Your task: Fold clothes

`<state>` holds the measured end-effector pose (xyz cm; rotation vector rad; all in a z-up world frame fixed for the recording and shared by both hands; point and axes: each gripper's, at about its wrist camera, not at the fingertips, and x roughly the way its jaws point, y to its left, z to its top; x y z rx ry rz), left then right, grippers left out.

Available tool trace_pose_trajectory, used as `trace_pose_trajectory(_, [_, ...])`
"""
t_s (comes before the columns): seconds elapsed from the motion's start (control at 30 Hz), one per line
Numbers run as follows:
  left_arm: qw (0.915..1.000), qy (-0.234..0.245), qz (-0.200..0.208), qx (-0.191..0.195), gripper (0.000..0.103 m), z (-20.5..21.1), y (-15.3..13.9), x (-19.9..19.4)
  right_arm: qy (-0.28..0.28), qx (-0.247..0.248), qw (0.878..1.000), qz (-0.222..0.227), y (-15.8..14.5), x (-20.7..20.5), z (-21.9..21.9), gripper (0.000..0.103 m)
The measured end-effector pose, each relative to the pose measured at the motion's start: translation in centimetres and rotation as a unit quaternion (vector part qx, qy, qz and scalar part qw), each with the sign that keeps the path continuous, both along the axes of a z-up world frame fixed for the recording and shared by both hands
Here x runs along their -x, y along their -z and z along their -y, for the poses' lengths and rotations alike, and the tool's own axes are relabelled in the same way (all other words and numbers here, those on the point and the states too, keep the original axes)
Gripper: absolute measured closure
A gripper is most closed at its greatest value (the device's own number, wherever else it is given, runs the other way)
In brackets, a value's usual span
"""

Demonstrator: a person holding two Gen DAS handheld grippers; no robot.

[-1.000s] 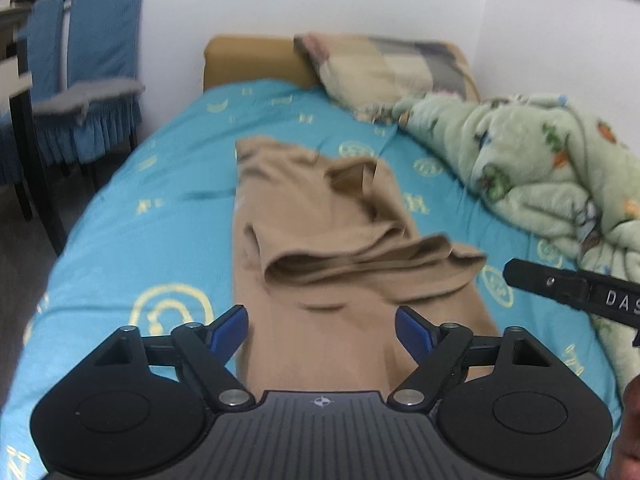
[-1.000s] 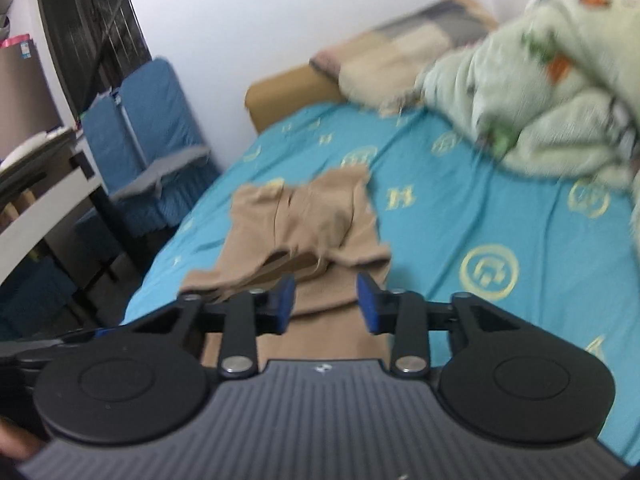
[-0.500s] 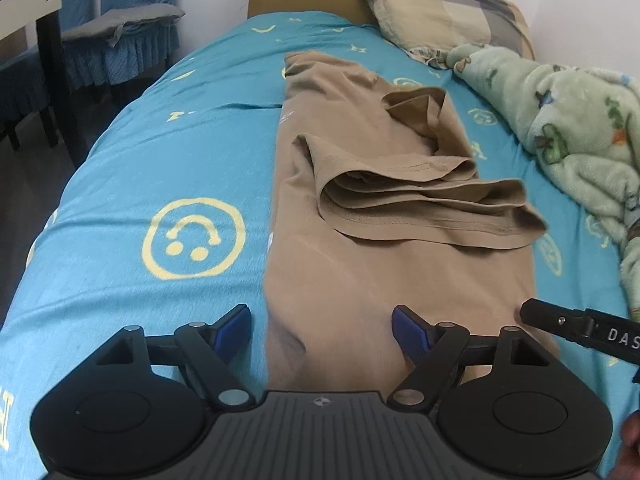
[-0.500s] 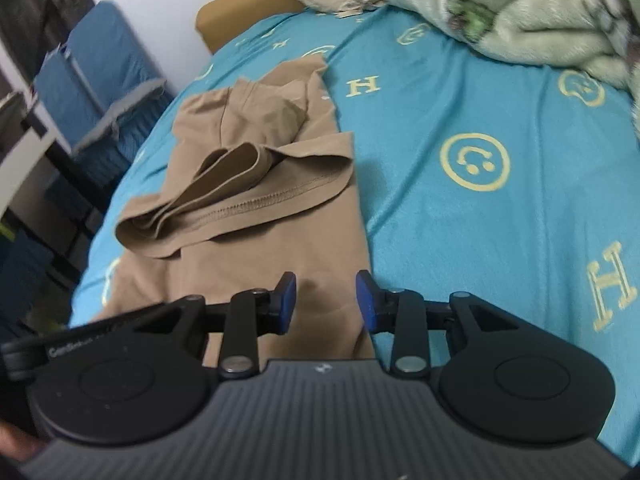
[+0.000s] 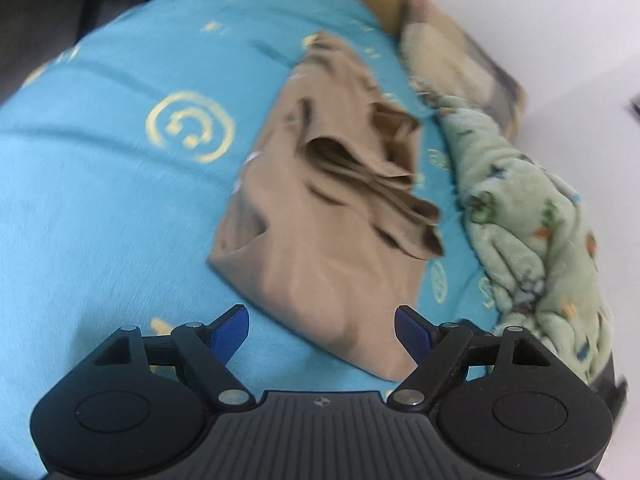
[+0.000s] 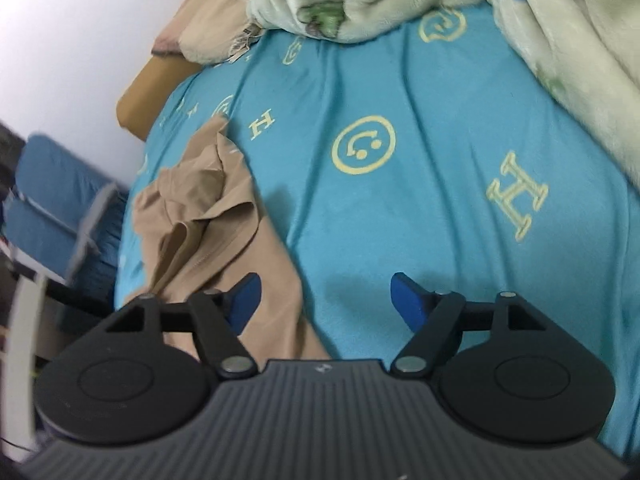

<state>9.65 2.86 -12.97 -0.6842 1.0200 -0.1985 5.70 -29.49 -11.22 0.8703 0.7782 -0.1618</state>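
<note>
Tongs, left [image 5: 321, 330] and right [image 6: 324, 300], we are holding spread wide, empty, near tan garment [image 5: 320, 216] lying on bed [image 5: 100, 200].

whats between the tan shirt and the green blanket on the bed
In the left wrist view, only a narrow strip of bare blue bedsheet separates the tan shirt from the green blanket; nothing else lies there.
</note>
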Motion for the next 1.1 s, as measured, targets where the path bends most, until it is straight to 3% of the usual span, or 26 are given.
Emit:
trace_pose_trajectory(0.03, [0.9998, -0.013, -0.016, 0.008, 0.021, -0.2, 0.8, -0.4, 0.003, -0.030, 1.000, 0.006, 0.2, 0.3, 0.2, 0.027])
trace_pose_trajectory(0.07, [0.9991, -0.025, -0.030, 0.016, 0.022, -0.4, 1.6, -0.8, 0.007, -0.061, 0.998, 0.011, 0.4, 0.5, 0.3, 0.020])
trace_pose_trajectory(0.23, [0.9941, -0.077, -0.034, 0.068, 0.023, -1.4, 2.9, -1.7, -0.002, -0.191, 0.981, 0.014, 1.6, 1.8, -1.1, 0.020])
trace_pose_trajectory(0.3, [0.9925, -0.089, -0.034, 0.077, 0.031, -1.5, 3.1, -1.7, -0.018, -0.230, 0.973, 0.007, 2.3, 1.8, -2.5, 0.020])
trace_pose_trajectory(0.4, [0.9894, -0.113, -0.043, 0.081, 0.059, -1.9, 3.6, -1.7, -0.044, -0.278, 0.959, -0.012, 3.6, 1.2, -4.5, 0.020])
trace_pose_trajectory(0.43, [0.9872, -0.124, -0.050, 0.088, 0.074, -2.3, 4.0, -1.7, -0.049, -0.282, 0.958, -0.014, 3.9, 0.9, -5.0, 0.020])
trace_pose_trajectory(0.47, [0.9850, -0.132, -0.057, 0.096, 0.082, -2.6, 4.5, -1.7, -0.054, -0.285, 0.957, -0.016, 4.1, 0.7, -5.5, 0.021])
trace_pose_trajectory(0.53, [0.9831, -0.134, -0.058, 0.111, 0.086, -2.9, 5.0, -1.8, -0.054, -0.274, 0.960, -0.022, 4.3, 0.3, -6.0, 0.021])
trace_pose_trajectory(0.73, [0.9832, -0.126, -0.010, 0.132, 0.090, -2.8, 3.6, -1.1, 0.026, -0.245, 0.969, 0.000, 4.6, 0.6, -3.6, 0.040])
trace_pose_trajectory(0.9, [0.9812, -0.119, 0.057, 0.141, 0.092, -3.1, 1.6, -0.6, 0.030, -0.192, 0.981, -0.001, 3.7, 0.4, -3.2, 0.091])
trace_pose_trajectory(1.1, [0.9785, -0.085, 0.155, 0.107, 0.094, -2.4, -2.2, 0.0, 0.009, -0.140, 0.985, 0.106, -1.3, 3.7, -3.0, 0.097])
